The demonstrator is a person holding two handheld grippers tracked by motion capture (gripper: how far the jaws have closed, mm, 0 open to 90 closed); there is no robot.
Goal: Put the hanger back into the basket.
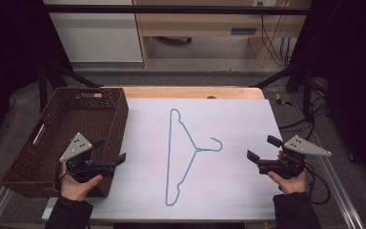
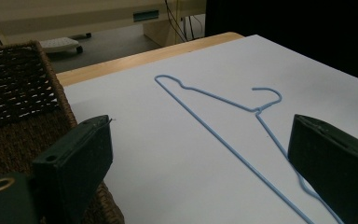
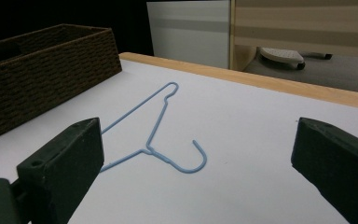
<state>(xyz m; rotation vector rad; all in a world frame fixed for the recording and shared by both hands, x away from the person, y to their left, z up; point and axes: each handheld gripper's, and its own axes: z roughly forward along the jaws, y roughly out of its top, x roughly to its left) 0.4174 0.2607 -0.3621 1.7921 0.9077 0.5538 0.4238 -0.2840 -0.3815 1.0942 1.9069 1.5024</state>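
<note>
Left tongs point(image 1: 109, 150) and right tongs point(image 1: 264, 148) are held wide apart at the jaws, w/ nothing gripped between them. Each unit is carried in one hand, low at the near side of the tabletop point(image 1: 238, 191), jaws aimed inward toward the middle. White sheet cover is laid over the tabletop; a wooden edge is seen at the far side. Woven brown basket point(image 1: 66, 119) is set at the left edge, just beside the left tongs. Blue wire hanger point(image 1: 187, 157) is laid flat approx. at centre of the sheet, between both tongs and apart from each, hook pointed toward the right tongs, long bar toward the basket side.
</note>
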